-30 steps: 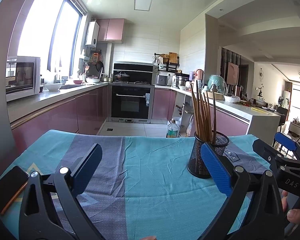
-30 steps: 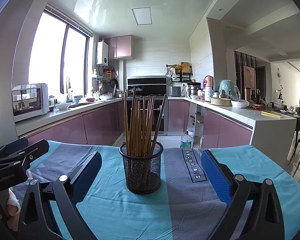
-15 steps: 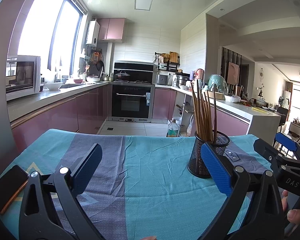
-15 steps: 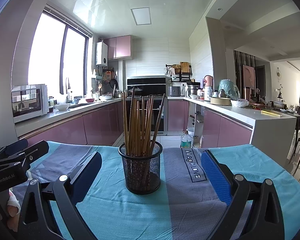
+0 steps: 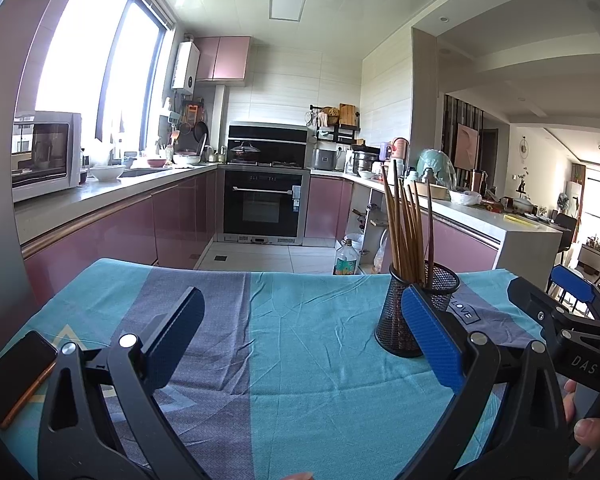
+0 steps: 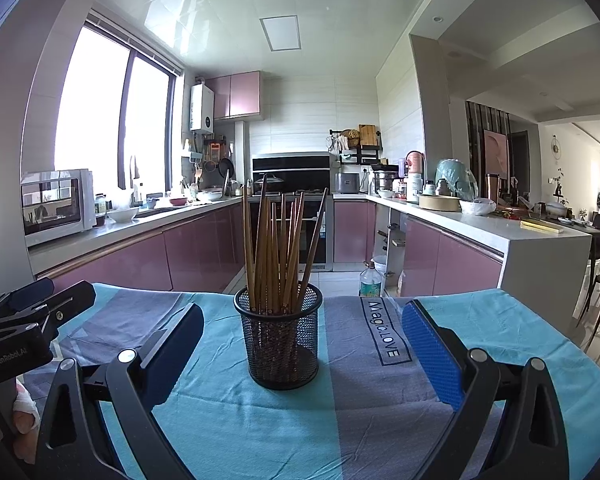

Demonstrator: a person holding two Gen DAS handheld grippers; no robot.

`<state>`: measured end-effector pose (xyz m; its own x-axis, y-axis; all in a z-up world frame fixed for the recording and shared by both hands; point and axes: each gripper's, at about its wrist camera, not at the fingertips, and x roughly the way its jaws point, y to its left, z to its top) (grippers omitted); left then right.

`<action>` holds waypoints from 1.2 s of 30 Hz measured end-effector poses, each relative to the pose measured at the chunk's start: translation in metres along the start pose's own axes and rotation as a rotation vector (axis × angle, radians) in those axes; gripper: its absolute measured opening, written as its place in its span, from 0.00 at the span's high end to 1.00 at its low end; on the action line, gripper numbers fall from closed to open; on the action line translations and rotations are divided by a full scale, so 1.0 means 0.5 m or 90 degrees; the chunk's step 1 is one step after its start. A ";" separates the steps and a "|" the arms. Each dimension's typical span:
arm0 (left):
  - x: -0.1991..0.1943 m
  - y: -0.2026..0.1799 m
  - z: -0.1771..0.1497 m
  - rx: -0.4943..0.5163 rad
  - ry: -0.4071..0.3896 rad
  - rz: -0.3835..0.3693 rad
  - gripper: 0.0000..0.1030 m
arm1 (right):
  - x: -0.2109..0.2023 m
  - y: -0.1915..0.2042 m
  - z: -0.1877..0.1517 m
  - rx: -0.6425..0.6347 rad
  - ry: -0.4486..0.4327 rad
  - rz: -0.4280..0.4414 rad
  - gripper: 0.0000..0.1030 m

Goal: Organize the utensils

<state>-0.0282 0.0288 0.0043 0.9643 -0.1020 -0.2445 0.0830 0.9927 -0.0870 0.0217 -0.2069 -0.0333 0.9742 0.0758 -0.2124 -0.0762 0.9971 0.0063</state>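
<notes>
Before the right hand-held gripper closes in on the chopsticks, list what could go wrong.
1. The mesh holder is tall and looks light; pulling on the leaning chopsticks could tip it.
2. The chopsticks are bunched, so the open right hand-held gripper may pinch several.
3. The tablecloth is wrinkled, so the holder may slide.

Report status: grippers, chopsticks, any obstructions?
Left gripper open, empty. Right gripper open, empty. Brown wooden chopsticks upright in black mesh cup. Nothing blocking.

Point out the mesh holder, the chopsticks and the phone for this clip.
mesh holder [image 6: 281, 344]: right wrist view, on its front mesh wall.
chopsticks [image 6: 278, 248]: right wrist view, mid-shaft of the bundle above the rim.
phone [image 5: 14, 374]: left wrist view, centre of its dark screen.
</notes>
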 end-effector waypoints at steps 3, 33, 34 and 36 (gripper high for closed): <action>0.001 0.000 0.000 0.000 0.000 -0.001 0.06 | -0.001 -0.001 0.000 0.001 -0.001 -0.002 0.07; 0.001 0.002 -0.001 0.001 0.003 -0.001 0.06 | -0.007 -0.007 0.007 0.001 0.001 -0.007 0.07; 0.000 0.001 0.000 0.001 0.002 0.000 0.06 | -0.006 -0.008 0.007 0.001 0.001 -0.007 0.07; 0.001 0.001 0.000 0.001 0.003 -0.001 0.06 | -0.006 -0.008 0.007 0.001 0.001 -0.007 0.07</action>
<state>-0.0279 0.0293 0.0041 0.9631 -0.1034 -0.2483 0.0847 0.9928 -0.0850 0.0197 -0.2111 -0.0294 0.9746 0.0647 -0.2144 -0.0649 0.9979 0.0062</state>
